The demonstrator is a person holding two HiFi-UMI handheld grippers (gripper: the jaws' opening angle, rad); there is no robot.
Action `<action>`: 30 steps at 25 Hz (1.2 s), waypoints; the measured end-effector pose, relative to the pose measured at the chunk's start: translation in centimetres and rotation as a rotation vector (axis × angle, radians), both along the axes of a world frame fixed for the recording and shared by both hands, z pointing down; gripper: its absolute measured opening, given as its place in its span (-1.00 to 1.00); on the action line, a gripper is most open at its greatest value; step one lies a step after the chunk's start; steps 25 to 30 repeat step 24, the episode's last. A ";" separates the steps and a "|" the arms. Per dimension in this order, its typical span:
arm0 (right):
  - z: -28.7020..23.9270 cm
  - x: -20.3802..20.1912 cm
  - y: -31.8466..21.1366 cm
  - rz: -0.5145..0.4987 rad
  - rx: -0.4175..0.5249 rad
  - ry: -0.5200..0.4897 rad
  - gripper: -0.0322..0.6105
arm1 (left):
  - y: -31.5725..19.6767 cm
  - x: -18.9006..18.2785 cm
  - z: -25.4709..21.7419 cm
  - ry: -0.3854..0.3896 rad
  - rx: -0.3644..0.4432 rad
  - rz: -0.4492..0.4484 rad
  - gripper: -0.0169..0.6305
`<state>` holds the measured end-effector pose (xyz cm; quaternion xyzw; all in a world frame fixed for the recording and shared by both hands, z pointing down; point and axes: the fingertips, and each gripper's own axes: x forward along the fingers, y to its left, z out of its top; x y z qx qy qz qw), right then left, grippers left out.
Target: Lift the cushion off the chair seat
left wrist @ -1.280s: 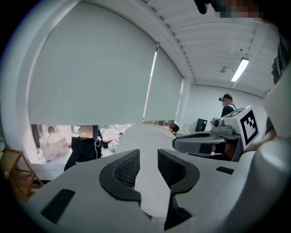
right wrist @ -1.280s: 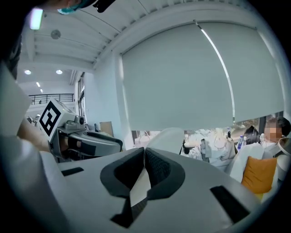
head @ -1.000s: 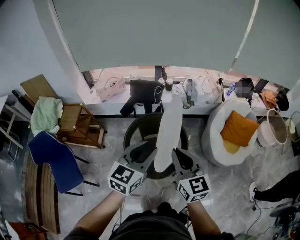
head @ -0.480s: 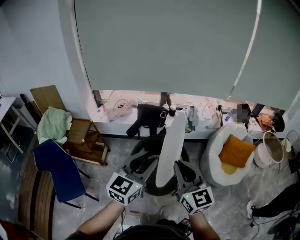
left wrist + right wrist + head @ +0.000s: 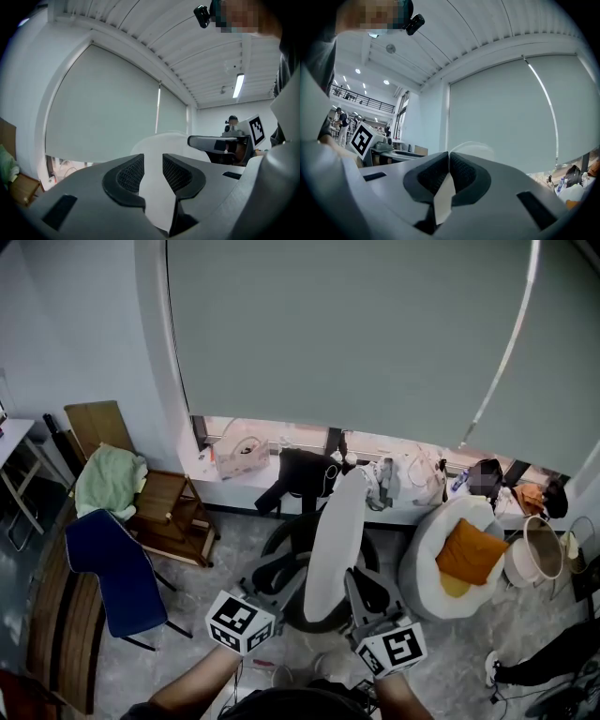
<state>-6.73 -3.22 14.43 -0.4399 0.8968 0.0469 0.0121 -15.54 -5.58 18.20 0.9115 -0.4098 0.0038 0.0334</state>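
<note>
Off-white and flat, the oval padded cushion (image 5: pixel 330 526) stands on edge above the round black chair (image 5: pixel 278 538). As far as the head view shows, it is clear of the seat, with its lower end nearest the person and its upper end leaning toward the window sill behind the chair. The left gripper (image 5: pixel 153 169) grasps it from the chair's left side, its ribbed pads set a little apart with the cushion's thickness filling the gap. The right gripper (image 5: pixel 449 172) is clenched almost fully together on a thin edge of the same cushion. The lift looks close to done, so the danger lies in the hold. The right claw has only a sliver of fabric, and a tug or twist between the two hands could pull that edge free. The cushion would then hang from the left jaws alone and might flop back onto the chair or onto the grey floor (image 5: pixel 225 549) beside it. The tall free end is unsupported and may sag or swing into what lies behind the chair: a black bag (image 5: pixel 305 474) on the sill, with the grey roller blind (image 5: pixel 375 334) above it. A white round pouf (image 5: pixel 427 559) holding an orange pillow (image 5: pixel 469 554) sits right of the chair, and a blue seat (image 5: pixel 108 568) stands well to its left.
</note>
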 end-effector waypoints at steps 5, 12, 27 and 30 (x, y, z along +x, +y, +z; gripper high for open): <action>0.5 -0.3 -0.1 -0.007 -0.013 -0.002 -0.84 | 0.4 -0.2 1.5 0.001 -0.033 -0.003 -0.55; 1.1 -0.8 -0.2 -0.016 -0.033 -0.001 -0.84 | 0.3 -1.0 2.3 0.009 -0.057 -0.019 -0.55; 1.7 -0.6 -0.5 -0.016 -0.049 0.003 -0.84 | -0.3 -0.9 2.5 0.004 -0.064 -0.023 -0.55; 1.7 -0.6 -0.5 -0.016 -0.049 0.003 -0.84 | -0.3 -0.9 2.5 0.004 -0.064 -0.023 -0.55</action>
